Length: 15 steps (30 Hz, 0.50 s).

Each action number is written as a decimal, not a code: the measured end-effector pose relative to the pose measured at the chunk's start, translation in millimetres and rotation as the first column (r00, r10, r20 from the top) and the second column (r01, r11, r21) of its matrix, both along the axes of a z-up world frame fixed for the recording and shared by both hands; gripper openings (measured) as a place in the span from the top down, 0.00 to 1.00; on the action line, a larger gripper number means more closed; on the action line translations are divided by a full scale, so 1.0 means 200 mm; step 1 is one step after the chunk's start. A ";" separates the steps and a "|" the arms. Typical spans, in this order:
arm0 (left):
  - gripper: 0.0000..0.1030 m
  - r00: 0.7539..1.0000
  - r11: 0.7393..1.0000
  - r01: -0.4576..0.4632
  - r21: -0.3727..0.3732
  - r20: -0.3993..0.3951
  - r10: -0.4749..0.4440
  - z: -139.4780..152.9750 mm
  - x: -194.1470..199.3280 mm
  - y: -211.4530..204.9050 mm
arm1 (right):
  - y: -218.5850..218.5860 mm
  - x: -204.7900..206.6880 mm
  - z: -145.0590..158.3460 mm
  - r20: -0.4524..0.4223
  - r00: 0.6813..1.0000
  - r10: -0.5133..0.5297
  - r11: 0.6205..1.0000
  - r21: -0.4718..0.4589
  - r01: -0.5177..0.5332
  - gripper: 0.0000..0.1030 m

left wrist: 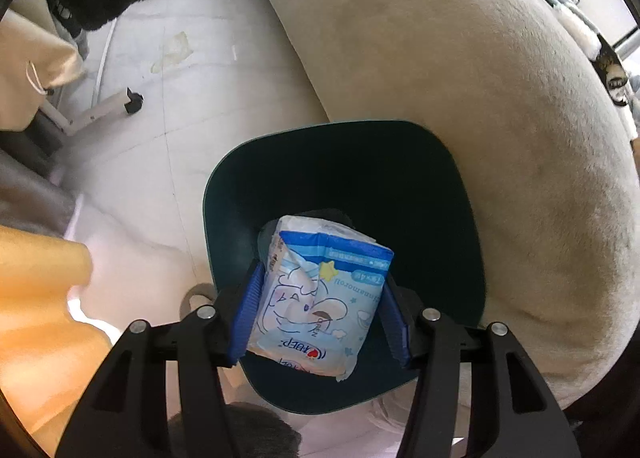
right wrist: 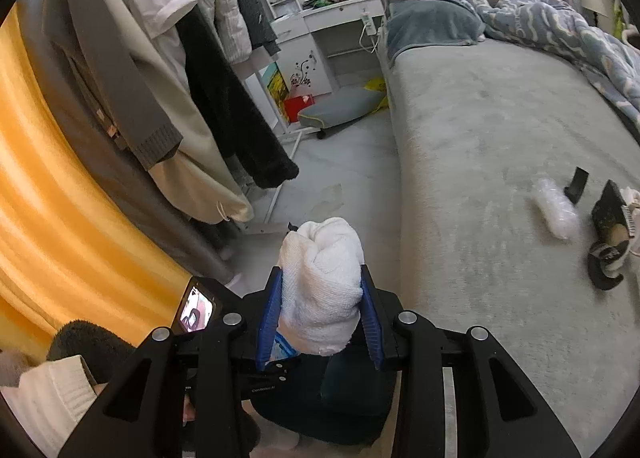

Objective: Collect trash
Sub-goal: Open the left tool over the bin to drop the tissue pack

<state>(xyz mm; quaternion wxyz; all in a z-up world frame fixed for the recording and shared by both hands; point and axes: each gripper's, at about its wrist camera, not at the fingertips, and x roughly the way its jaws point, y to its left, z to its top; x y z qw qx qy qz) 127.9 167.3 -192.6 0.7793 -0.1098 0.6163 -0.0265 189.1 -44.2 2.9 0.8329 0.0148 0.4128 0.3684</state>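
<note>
Blue pads of my left gripper [left wrist: 318, 308] squeeze a tissue pack [left wrist: 320, 298] from both sides. It hangs right over the dark green bin [left wrist: 440, 218], which stands on the floor beside the bed [left wrist: 460, 78]. My gripper points almost straight down into the bin.

My right gripper [right wrist: 322, 316] holds a white wad of paper towel [right wrist: 322, 286], pinched between its pads. It is up in the air, near the bed edge, with the bin showing dark just below it.

I think I am at the drop step. Next my left pads need to let go so the pack falls in. Then the white wad must come over the bin too.

More trash waits on the bed: a clear plastic wrapper [right wrist: 556, 210] and a small black thing [right wrist: 577, 185].
</note>
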 end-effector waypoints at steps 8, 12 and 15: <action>0.37 1.000 0.999 -0.008 -0.050 0.015 0.009 0.01 -0.02 0.04 | 0.07 0.01 -0.07 -0.026 1.000 0.015 0.999 -0.047 -0.016 0.64; 0.33 0.999 0.998 -0.009 -0.059 0.039 0.012 0.05 -0.04 0.05 | 0.10 0.02 -0.11 -0.036 0.999 0.022 0.997 -0.067 -0.024 0.64; 0.31 0.998 0.998 -0.015 -0.062 0.061 0.019 0.09 -0.07 0.06 | 0.13 0.03 -0.15 -0.048 0.998 0.029 0.996 -0.085 -0.033 0.64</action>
